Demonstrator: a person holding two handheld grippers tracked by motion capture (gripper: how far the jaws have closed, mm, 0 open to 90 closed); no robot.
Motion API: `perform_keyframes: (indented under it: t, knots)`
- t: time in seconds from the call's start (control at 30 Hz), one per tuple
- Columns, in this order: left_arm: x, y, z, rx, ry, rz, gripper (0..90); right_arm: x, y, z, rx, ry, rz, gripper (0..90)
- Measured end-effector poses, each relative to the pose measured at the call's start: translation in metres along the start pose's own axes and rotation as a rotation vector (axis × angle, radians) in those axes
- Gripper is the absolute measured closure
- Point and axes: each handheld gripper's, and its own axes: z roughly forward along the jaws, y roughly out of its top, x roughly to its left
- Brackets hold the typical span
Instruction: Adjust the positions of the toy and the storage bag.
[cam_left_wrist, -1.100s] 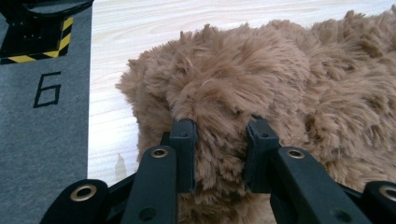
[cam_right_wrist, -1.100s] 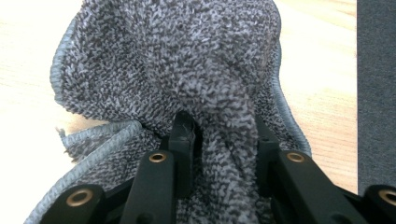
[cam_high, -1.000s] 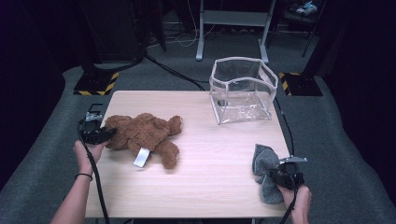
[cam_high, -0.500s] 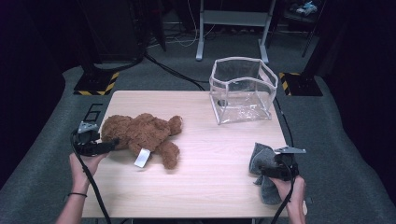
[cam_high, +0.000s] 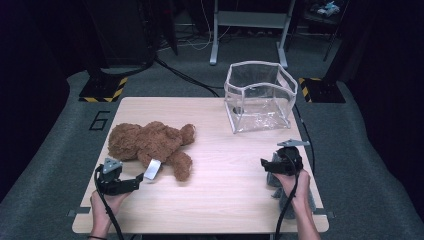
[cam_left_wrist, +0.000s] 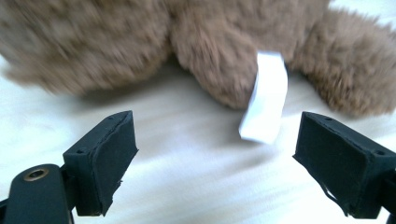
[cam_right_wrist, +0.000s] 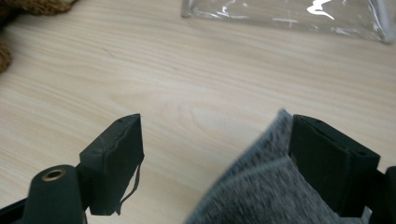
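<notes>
Clear plastic box (cam_high: 260, 97) (empty-looking) stands on the wooden table (cam_high: 220, 195).

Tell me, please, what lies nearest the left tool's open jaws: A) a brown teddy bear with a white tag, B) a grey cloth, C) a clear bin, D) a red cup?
A: in the left gripper view the teddy bear and its white tag lie just beyond the open left tool.

Pale wooden table (cam_high: 220, 200) on grey carpet (cam_high: 45, 170), dark surroundings
</notes>
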Motion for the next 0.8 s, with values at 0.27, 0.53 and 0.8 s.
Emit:
perform_keyframes:
  t: [0.27, 0.53, 0.8]
  knots:
    - [0.0, -0.017, 0.019, 0.046, 0.026, -0.001, 11.8, 0.018, 0.037, 0.027, -0.01, 0.036, -0.03, 15.3]
    - [0.003, -0.028, 0.031, 0.075, 0.026, -0.017, 11.9, 0.032, 0.067, 0.053, -0.012, 0.041, -0.051, 15.2]
    - [-0.002, -0.034, 0.033, 0.046, 0.071, 0.027, 11.9, 0.035, 0.092, 0.073, -0.026, 0.027, -0.038, 16.8]
